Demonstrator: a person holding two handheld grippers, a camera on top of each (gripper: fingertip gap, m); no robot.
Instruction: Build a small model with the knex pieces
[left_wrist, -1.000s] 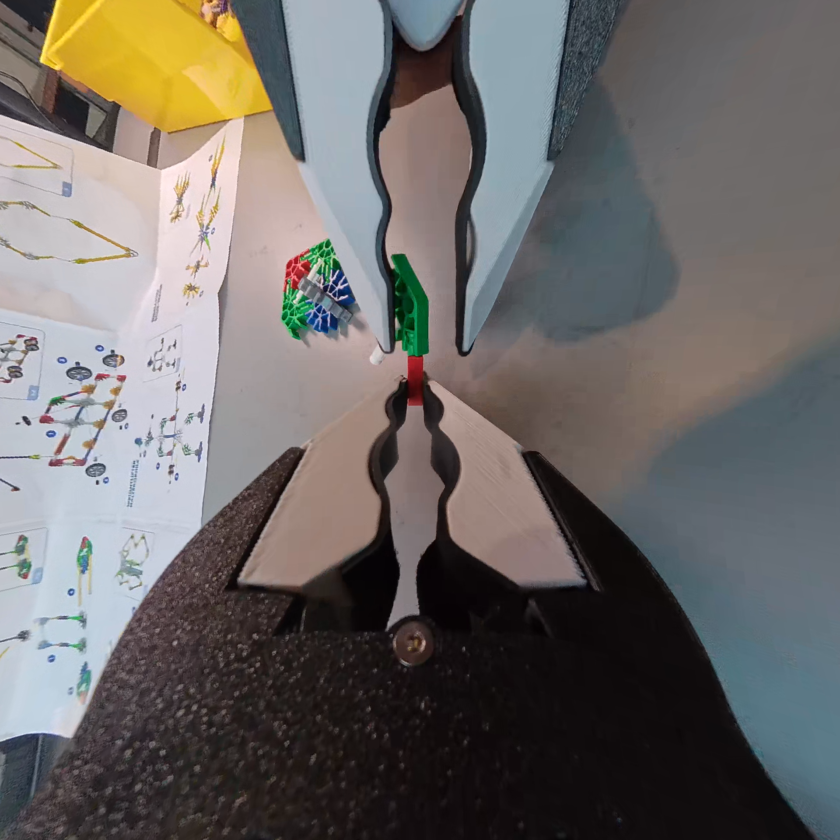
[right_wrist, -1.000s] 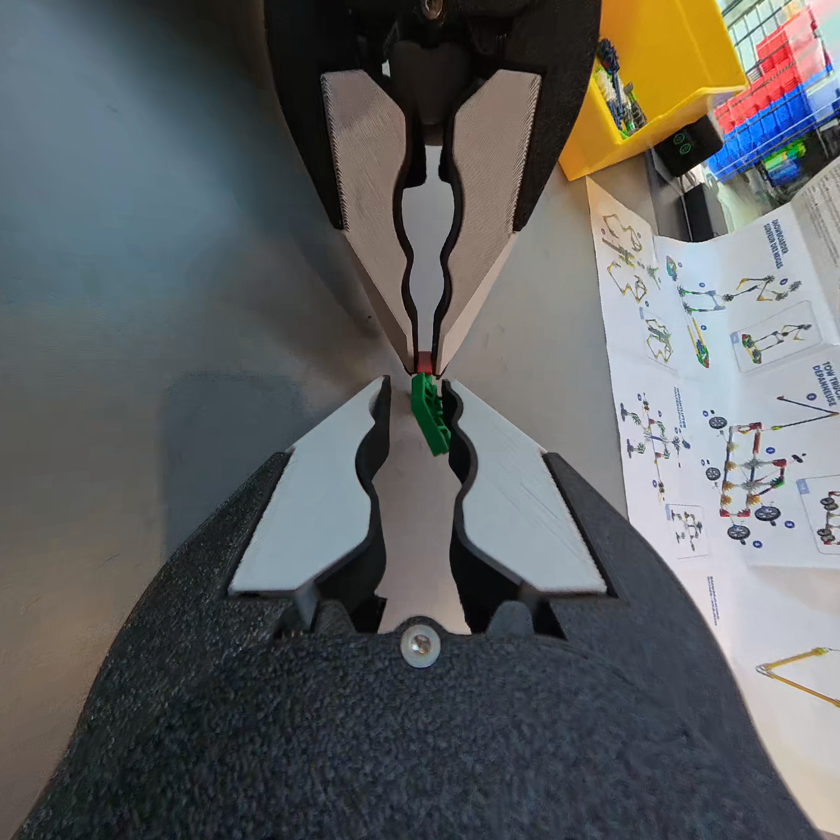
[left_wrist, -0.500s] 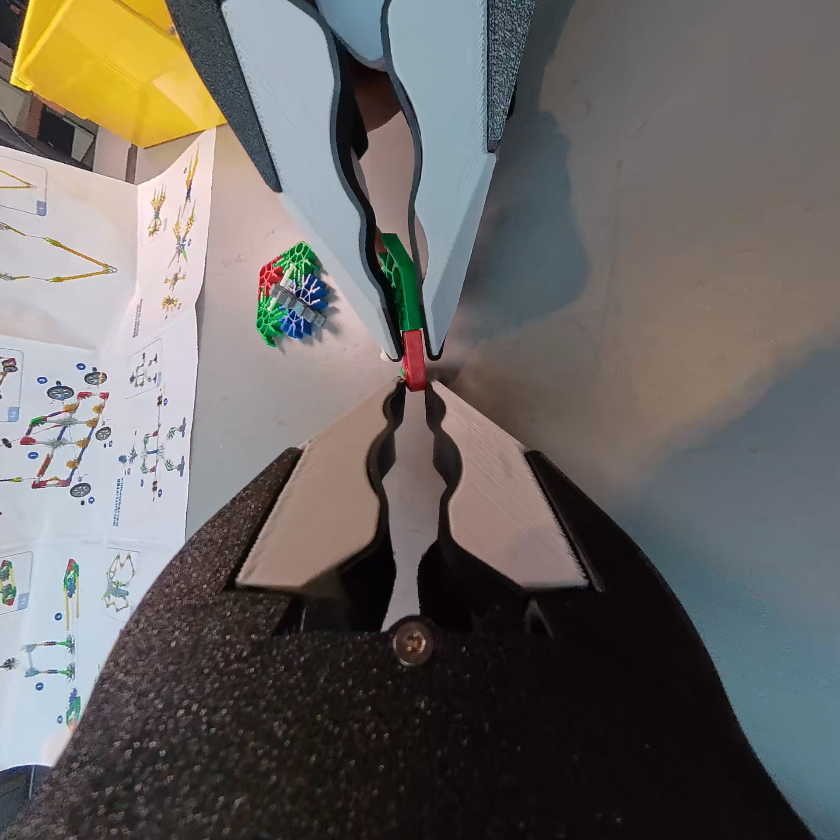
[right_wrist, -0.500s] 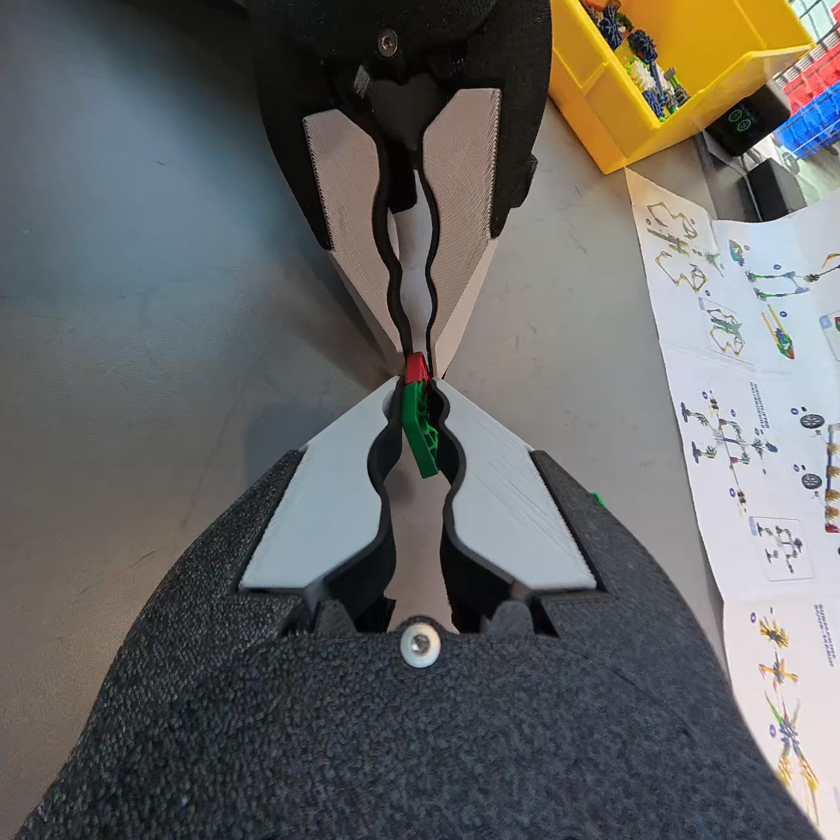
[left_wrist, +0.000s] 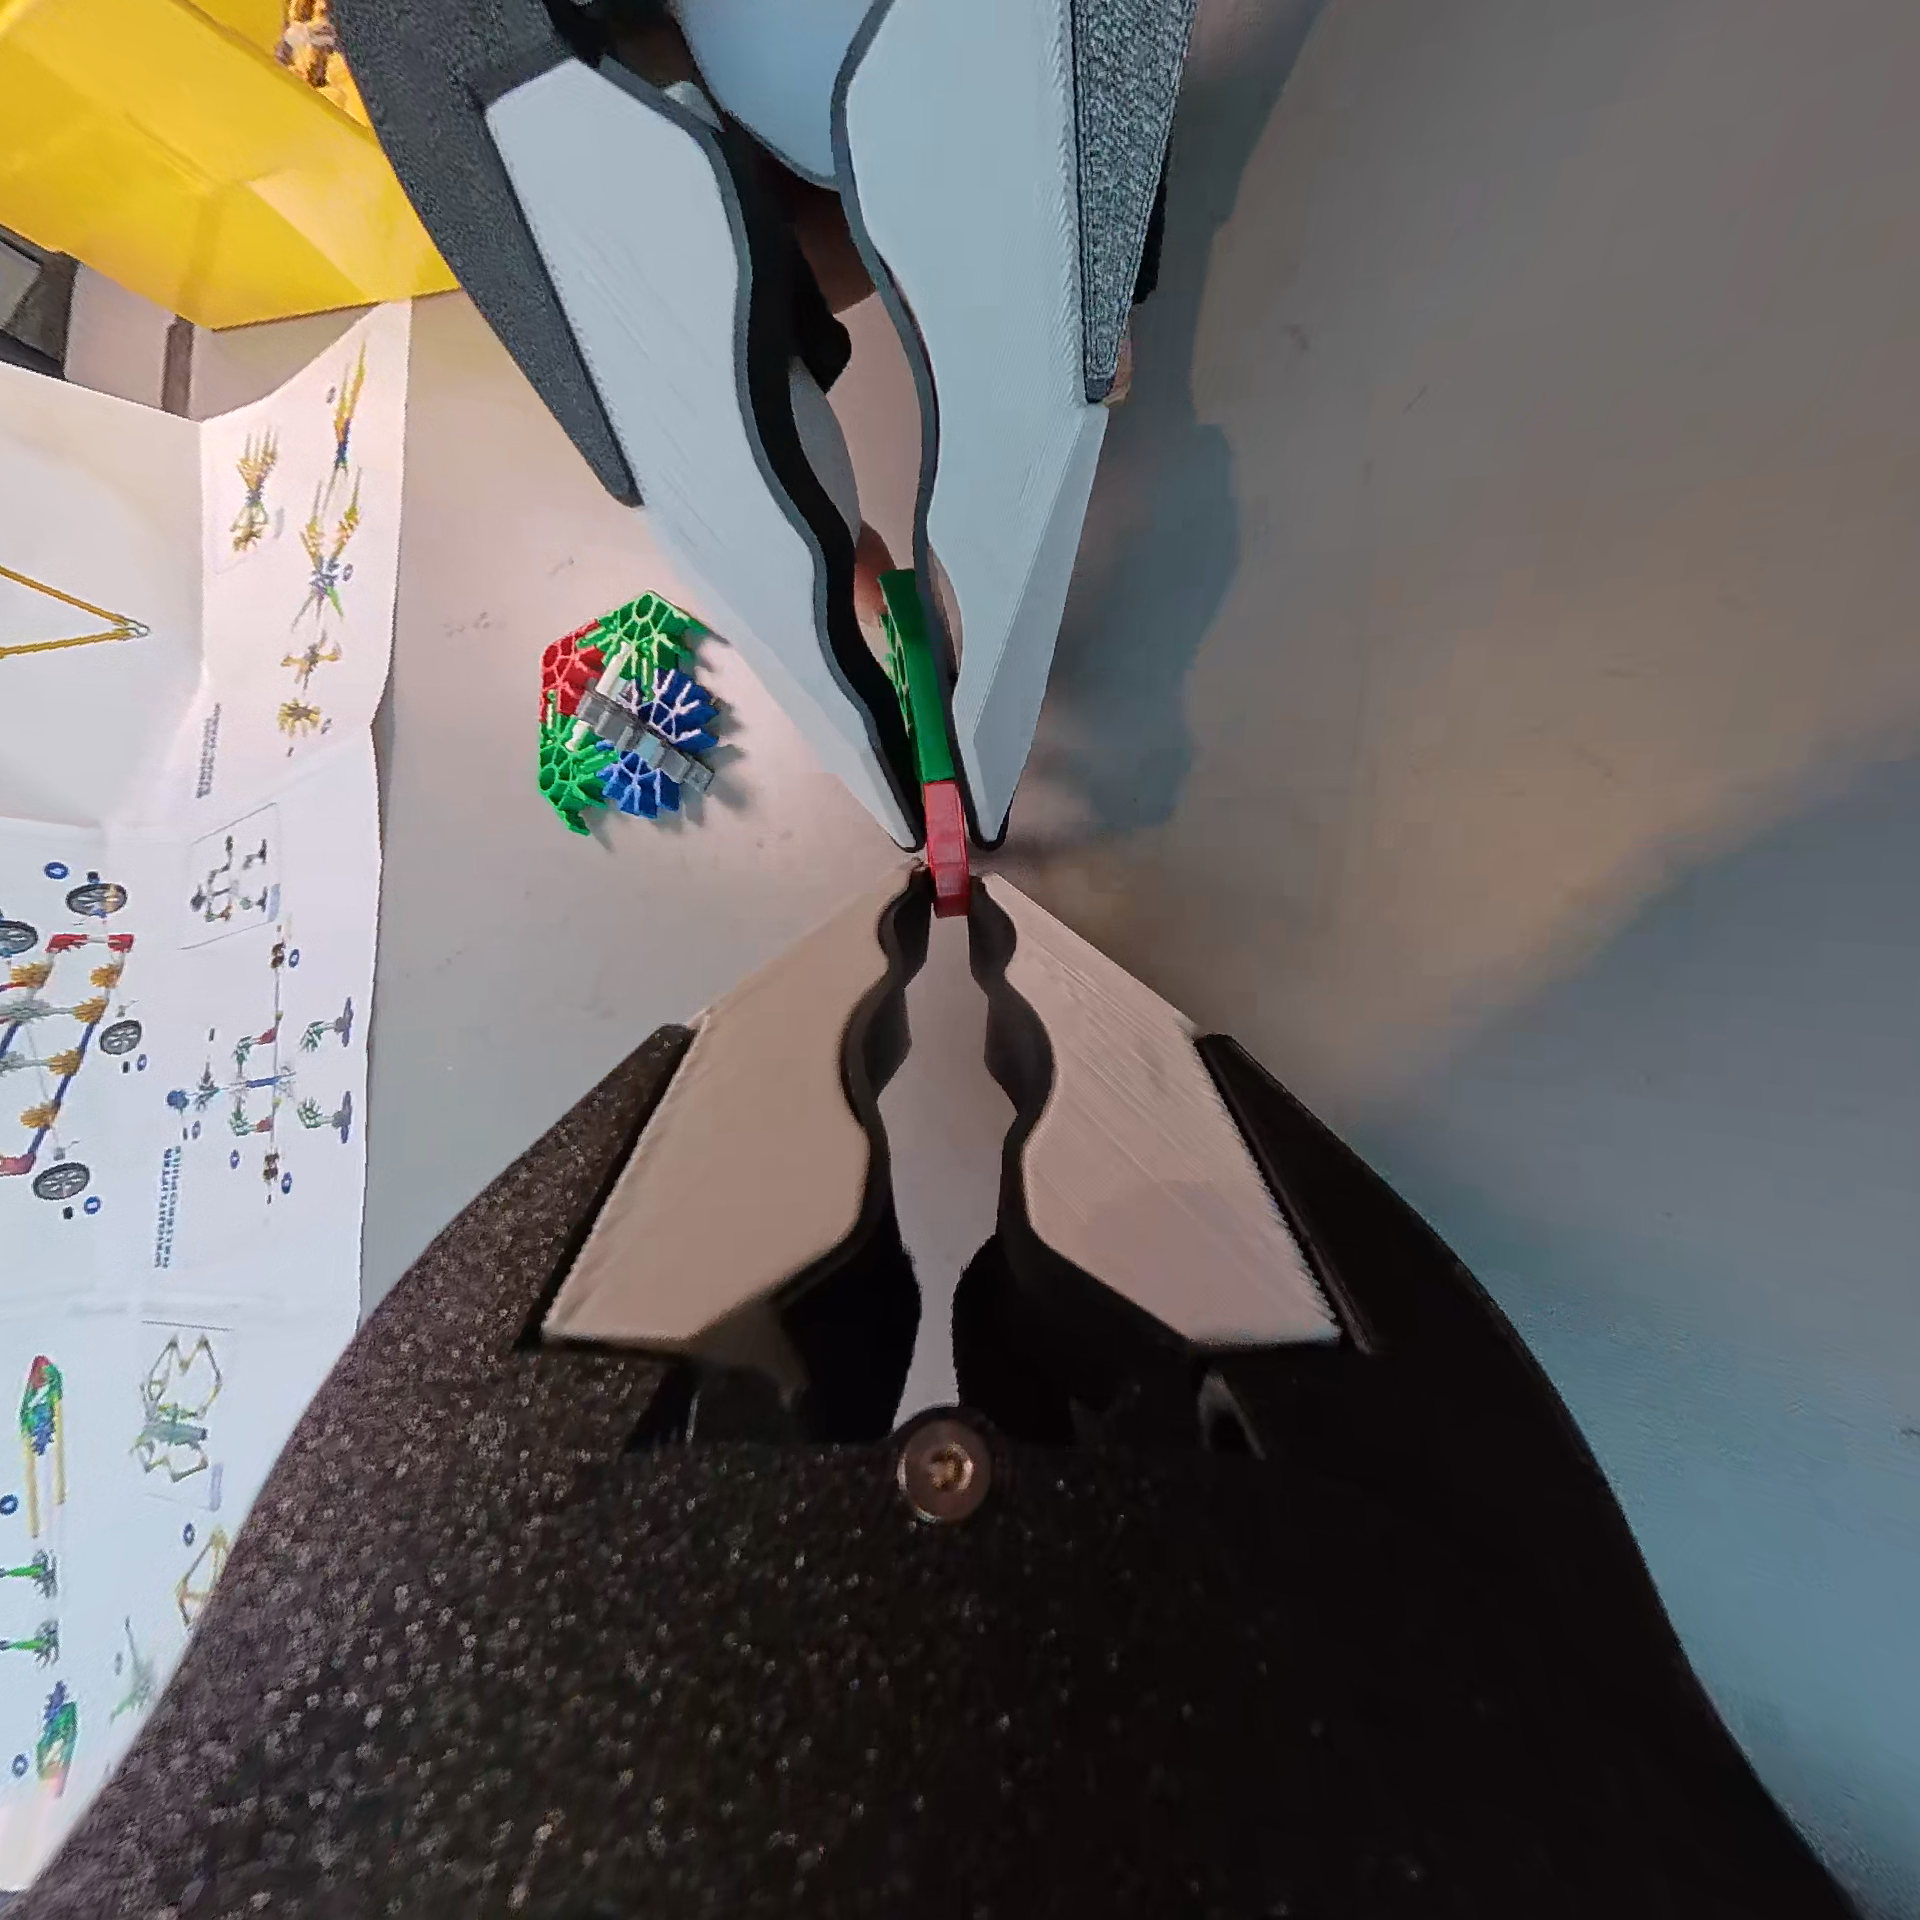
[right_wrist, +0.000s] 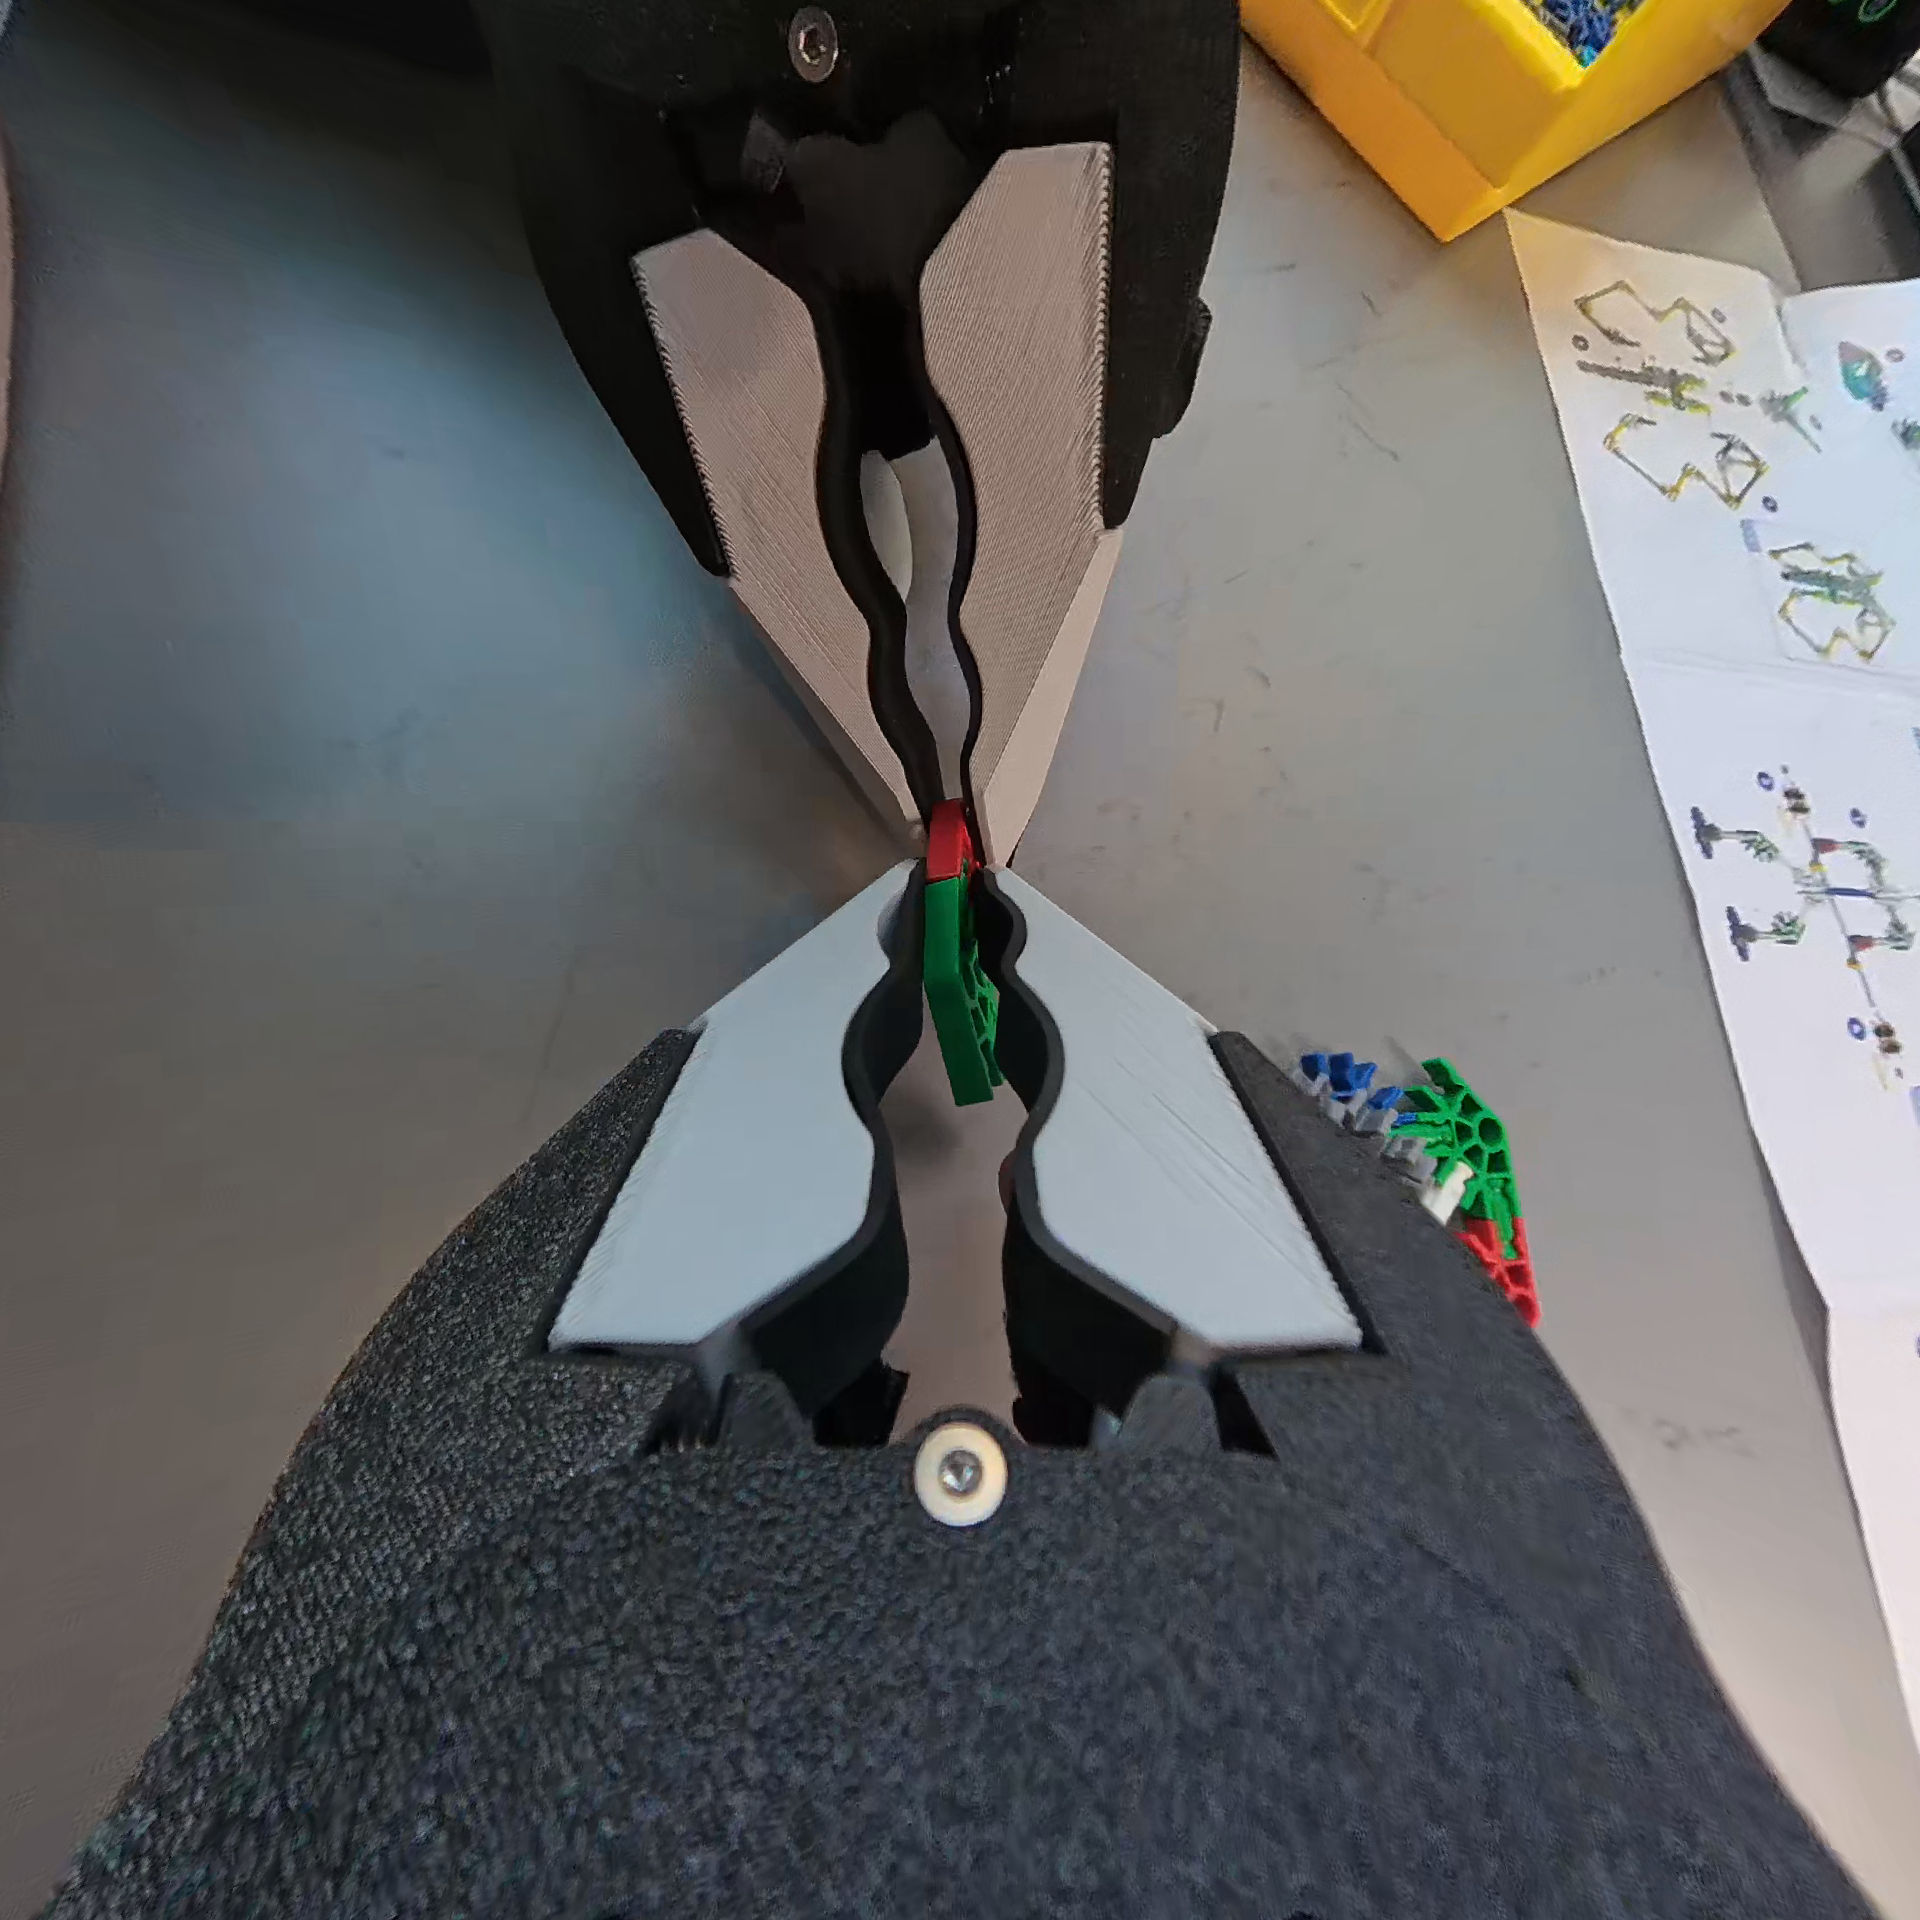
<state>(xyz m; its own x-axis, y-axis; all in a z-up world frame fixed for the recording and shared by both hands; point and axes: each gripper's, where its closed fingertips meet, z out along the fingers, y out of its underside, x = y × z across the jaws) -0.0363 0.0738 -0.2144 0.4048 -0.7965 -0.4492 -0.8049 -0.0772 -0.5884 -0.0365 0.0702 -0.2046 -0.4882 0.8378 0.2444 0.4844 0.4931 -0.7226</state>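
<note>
**Left wrist view: two grippers meeting tip to tip over joined pieces**

Left gripper (left_wrist: 943, 888) is pinching a red connector piece (left_wrist: 945, 847). Right gripper (right_wrist: 951, 883) is clamping a green connector piece (right_wrist: 958, 987); the red and green pieces are touching end to end above the grey table (right_wrist: 312, 727). A multicoloured connector cluster (left_wrist: 623, 717) is lying just beside an instruction sheet (left_wrist: 156, 935), with a yellow bin (right_wrist: 1455, 114) sitting farther off.

Bright, fisheye-warped views; soft shadows, perhaps overhead light; edges slightly blurred.
</note>
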